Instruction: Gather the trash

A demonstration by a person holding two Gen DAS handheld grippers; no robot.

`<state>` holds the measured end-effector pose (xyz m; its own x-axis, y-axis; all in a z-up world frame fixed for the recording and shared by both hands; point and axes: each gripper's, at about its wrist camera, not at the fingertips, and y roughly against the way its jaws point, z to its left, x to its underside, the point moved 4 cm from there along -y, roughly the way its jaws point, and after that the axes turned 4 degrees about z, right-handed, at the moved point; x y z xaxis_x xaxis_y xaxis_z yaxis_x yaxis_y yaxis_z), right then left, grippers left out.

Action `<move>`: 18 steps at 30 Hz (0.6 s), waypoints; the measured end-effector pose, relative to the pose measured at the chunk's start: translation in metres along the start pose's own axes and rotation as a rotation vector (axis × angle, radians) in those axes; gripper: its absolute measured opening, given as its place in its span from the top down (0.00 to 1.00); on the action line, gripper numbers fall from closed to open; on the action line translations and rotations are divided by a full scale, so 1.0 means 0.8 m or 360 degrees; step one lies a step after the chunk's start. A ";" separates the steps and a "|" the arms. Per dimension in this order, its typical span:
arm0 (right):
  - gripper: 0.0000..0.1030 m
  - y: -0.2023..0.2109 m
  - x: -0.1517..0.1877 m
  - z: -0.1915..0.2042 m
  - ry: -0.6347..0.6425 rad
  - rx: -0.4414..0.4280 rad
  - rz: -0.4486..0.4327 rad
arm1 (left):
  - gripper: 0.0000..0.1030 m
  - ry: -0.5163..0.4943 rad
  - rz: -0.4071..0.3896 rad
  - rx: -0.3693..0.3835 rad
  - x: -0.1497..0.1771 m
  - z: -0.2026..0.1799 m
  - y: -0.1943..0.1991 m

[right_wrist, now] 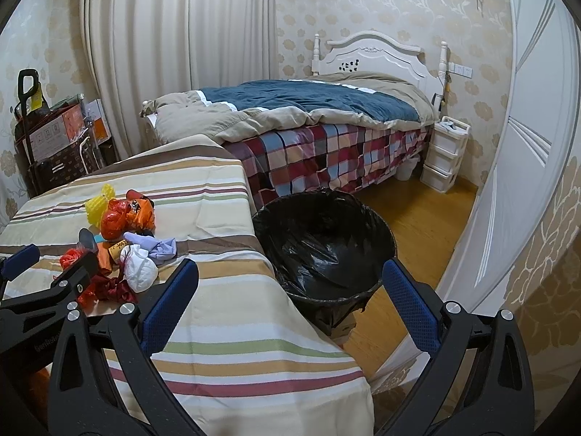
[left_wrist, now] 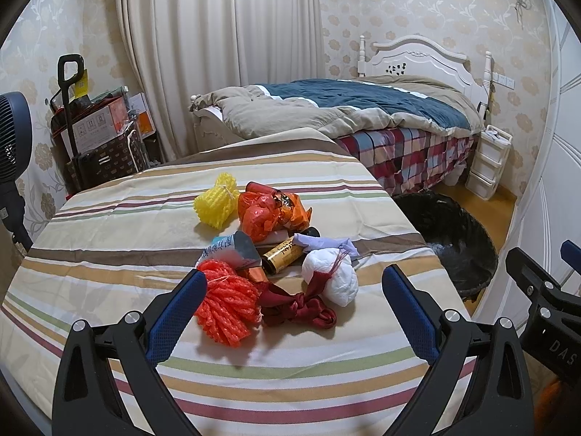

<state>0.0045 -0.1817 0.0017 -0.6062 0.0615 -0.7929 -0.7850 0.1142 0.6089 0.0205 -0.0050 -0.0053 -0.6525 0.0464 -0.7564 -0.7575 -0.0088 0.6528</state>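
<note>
On the striped tablecloth (left_wrist: 109,239) the trash pile is untouched: orange foam net (left_wrist: 227,303), white crumpled wad (left_wrist: 332,276), gold cylindrical battery (left_wrist: 283,256). Your left gripper (left_wrist: 294,312) hovers wide open before it; right gripper (right_wrist: 290,309) gapes empty toward the black-lined bin (right_wrist: 326,239). Pick not begun. Next: close on the net.

Fan (left_wrist: 11,138) cut by the left edge; battery (left_wrist: 283,256) print too small to read

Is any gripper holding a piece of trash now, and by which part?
Nothing is held. The left gripper and the right gripper are both open and empty.
</note>
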 end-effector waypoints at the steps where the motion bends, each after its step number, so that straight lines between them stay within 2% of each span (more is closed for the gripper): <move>1: 0.04 0.000 0.000 0.000 0.0000 0.0000 0.0000 | 0.06 0.0002 0.0002 0.0002 -0.001 0.000 0.001; 18: 0.04 0.000 0.000 -0.001 -0.0006 -0.0002 0.0004 | 0.06 0.0001 0.0007 -0.0001 0.005 0.000 -0.003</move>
<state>0.0042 -0.1824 0.0014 -0.6076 0.0652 -0.7916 -0.7837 0.1126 0.6108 0.0198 -0.0050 -0.0100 -0.6560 0.0460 -0.7533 -0.7544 -0.0094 0.6564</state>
